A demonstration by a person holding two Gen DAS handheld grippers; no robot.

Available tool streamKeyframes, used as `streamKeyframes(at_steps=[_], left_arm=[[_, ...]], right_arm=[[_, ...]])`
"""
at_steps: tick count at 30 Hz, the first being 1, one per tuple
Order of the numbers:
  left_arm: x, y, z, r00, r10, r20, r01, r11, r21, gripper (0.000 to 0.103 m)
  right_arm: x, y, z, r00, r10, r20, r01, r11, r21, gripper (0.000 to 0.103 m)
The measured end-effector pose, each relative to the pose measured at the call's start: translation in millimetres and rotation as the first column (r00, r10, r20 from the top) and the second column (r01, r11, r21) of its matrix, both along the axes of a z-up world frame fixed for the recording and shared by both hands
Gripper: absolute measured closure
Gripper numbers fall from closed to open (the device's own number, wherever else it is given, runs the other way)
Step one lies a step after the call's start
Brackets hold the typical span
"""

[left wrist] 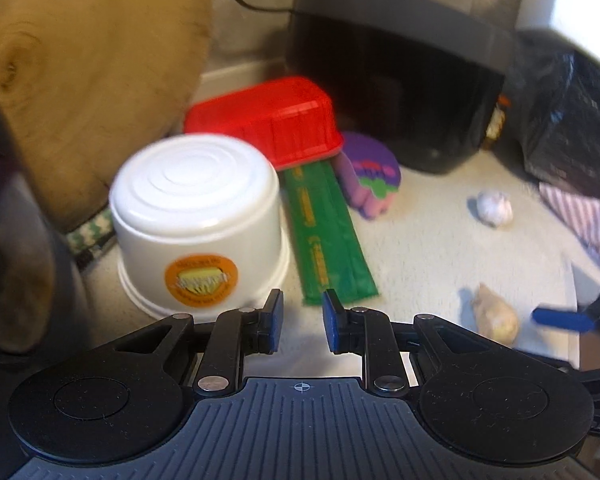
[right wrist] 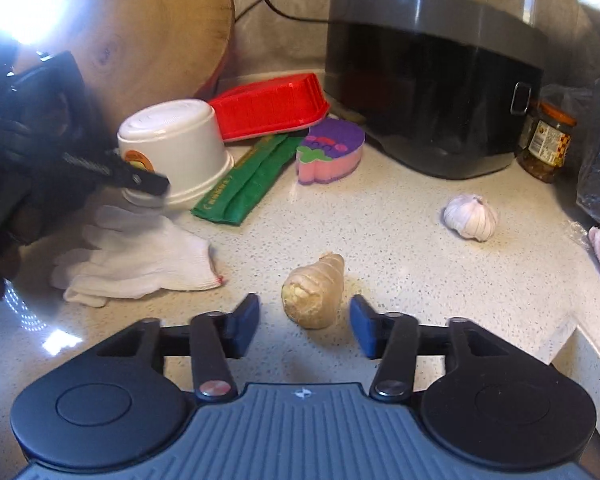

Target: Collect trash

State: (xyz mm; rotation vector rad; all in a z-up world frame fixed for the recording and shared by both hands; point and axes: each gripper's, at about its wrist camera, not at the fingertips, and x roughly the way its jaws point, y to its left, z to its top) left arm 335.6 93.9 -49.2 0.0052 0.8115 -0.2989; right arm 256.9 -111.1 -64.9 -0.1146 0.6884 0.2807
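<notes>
On the left wrist view: left tool (left wrist: 299,320) spread, pinching nothing, blue pads (left wrist: 275,320) apart. Upturned white plastic cup (left wrist: 198,220) just ahead-left, ribbed base up, orange sticker facing. Flat green wrapper (left wrist: 328,236) directly ahead, far end tucked under red ribbed tray (left wrist: 266,120). View blurred.

On the right wrist view: right tool (right wrist: 304,326) spread wide, nothing gripped; knobbly ginger piece (right wrist: 314,292) between the fingertips, on speckled counter (right wrist: 400,248). White knit glove (right wrist: 140,258) left; papery garlic bulb (right wrist: 470,216) right. Cup, wrapper, tray well ahead-left.

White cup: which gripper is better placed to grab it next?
Left. The left gripper is open right beside the white cup; the right gripper is open around the ginger, farther off.
</notes>
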Motion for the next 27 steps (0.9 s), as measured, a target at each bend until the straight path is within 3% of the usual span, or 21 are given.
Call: streamKeyframes(at_steps=[4,10,16,22,27], left_arm=[[-2,5,-11,0.998,-0.003,-0.057,0.003,1.000,-0.006,0.078],[-29,24,-16,0.990,-0.034,-0.137,0.019,0.994,-0.108,0.078],[-71,23,-11,0.985,-0.126,-0.119,0.110,0.986,-0.127,0.078],[-106,-6,-11,0.972,-0.227,-0.057,0.229,0.972,0.045,0.078],[-115,-26,-12,0.980,-0.193,-0.038,0.196,0.975,0.108,0.077]], right_arm=[[-17,12,7,0.997,0.048,0.052,-0.049,0.999,0.020,0.042],[-24,42,-4,0.993,0.114,0.014,-0.114,0.992,0.046,0.042],[-24,61,-14,0.993,0.116,-0.006,-0.115,0.993,0.030,0.042],[-22,57,-14,0.996,0.092,-0.004,-0.092,0.995,0.043,0.042],[-24,34,-9,1.000,0.020,0.017,-0.021,0.998,0.056,0.042]])
